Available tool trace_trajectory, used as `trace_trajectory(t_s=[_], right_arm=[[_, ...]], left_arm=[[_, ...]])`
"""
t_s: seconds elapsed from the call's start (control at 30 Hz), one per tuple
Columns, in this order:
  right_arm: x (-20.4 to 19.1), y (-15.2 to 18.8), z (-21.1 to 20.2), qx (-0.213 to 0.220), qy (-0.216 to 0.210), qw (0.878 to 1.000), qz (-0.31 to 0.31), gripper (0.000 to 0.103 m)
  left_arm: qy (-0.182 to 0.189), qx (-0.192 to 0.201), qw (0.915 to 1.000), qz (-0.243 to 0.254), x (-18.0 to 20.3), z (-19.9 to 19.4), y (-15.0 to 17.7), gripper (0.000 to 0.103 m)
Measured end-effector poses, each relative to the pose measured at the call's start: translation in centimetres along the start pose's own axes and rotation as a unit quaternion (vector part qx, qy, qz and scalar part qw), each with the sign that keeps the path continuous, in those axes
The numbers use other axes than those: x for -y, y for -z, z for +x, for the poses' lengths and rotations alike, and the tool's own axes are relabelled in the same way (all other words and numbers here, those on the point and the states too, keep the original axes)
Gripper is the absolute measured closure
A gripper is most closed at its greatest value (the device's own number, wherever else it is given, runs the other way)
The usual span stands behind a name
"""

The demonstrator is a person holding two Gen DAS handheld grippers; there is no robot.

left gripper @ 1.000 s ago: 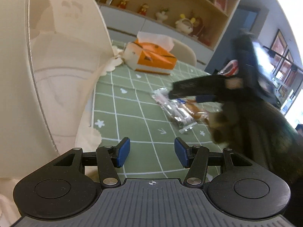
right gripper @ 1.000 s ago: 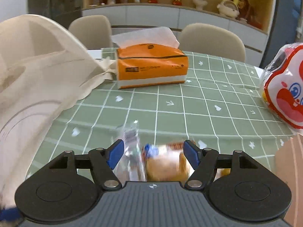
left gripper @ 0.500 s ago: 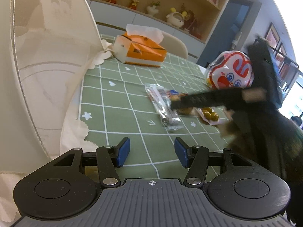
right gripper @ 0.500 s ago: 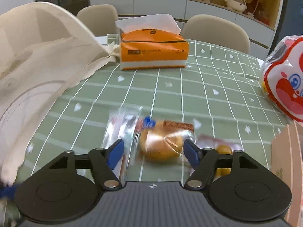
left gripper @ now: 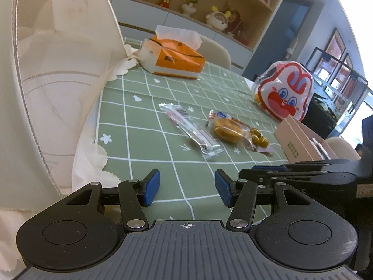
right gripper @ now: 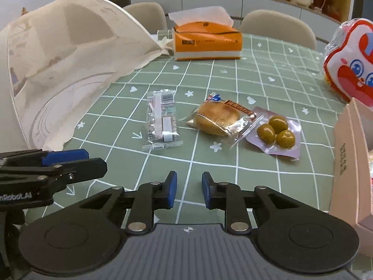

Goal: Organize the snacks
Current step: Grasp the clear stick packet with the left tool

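Three snacks lie side by side on the green checked tablecloth [right gripper: 256, 74]: a clear packet of pink and white sticks [right gripper: 162, 121] [left gripper: 192, 130], a wrapped bun [right gripper: 218, 119] [left gripper: 227, 129] and a pouch of green olives [right gripper: 277, 131] [left gripper: 258, 140]. My right gripper [right gripper: 189, 192] hovers near the table's front edge, well short of the bun, its jaws shut with nothing between them. My left gripper [left gripper: 187, 190] stands open and empty to its left, beside the white mesh food cover [left gripper: 58, 70]. All three snacks are free of both grippers.
A pink cardboard box [right gripper: 349, 163] [left gripper: 300, 140] stands at the right edge. Behind it is a red and white bunny-shaped bag [left gripper: 284, 91] [right gripper: 352, 70]. An orange tissue box [right gripper: 207, 42] [left gripper: 174, 58] sits at the back, with chairs beyond. The food cover [right gripper: 58, 70] fills the left side.
My right gripper has drawn back from the bun and stick packet toward the front edge, and its jaws have closed empty. The snacks stay on the cloth. The left gripper has kept still.
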State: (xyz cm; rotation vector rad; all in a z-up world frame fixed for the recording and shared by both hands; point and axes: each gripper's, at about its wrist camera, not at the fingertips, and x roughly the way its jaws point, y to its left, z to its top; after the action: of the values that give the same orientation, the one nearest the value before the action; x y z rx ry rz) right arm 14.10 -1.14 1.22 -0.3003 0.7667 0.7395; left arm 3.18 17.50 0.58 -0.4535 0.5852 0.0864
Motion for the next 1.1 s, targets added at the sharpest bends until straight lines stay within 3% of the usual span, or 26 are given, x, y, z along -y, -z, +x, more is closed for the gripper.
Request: trace_trajectory(t_s=[0.17,0.27,0.33,0.47,0.53,0.6,0.73,0.83,1.1], right_arm=[[0.7,1.6,-2.3,0.049,0.008,0.998,0.025,0.079],[1.4,2.9,-3.4,0.067,-0.005,0.997,0.039,0.068],[1.9,3.7,-3.6,0.075,-0.018,0.996,0.043,0.054],[2.6,4.9,-2.7,0.067,-0.029,0.996,0.048,0.051],[2.6,5.1,-2.6,0.067,-0.035,0.996,0.042,0.043],[2.2,5.2,-2.5,0.066,-0.036,0.997,0.034,0.040],[2.0,5.2,-2.5,0.064,-0.035,0.997,0.029,0.039],[1.9,5.3,-2.6,0.063,-0.030,0.997,0.025,0.038],[1.6,5.5,-2.7,0.060,-0.016,0.998,0.017,0.033]], left_arm=[[0.002,-0.003,1.0000,-0.009,-0.2,-0.4,-0.9,0.045],[-0.007,-0.004,0.9995,-0.032,-0.8,-0.1,-1.8,0.045],[-0.020,-0.008,0.9983,-0.054,-1.2,0.4,-2.5,0.045],[-0.030,-0.033,0.9939,-0.101,-1.2,2.9,-4.2,0.045],[-0.035,-0.051,0.9913,-0.116,-0.9,4.5,-4.9,0.045],[-0.049,-0.050,0.9913,-0.112,-0.1,5.9,-5.7,0.045],[-0.095,-0.051,0.9919,-0.067,2.1,8.6,-6.9,0.045],[-0.119,-0.062,0.9910,0.001,4.6,10.1,-6.8,0.044],[-0.149,-0.056,0.9738,0.162,8.5,11.3,-4.4,0.046]])
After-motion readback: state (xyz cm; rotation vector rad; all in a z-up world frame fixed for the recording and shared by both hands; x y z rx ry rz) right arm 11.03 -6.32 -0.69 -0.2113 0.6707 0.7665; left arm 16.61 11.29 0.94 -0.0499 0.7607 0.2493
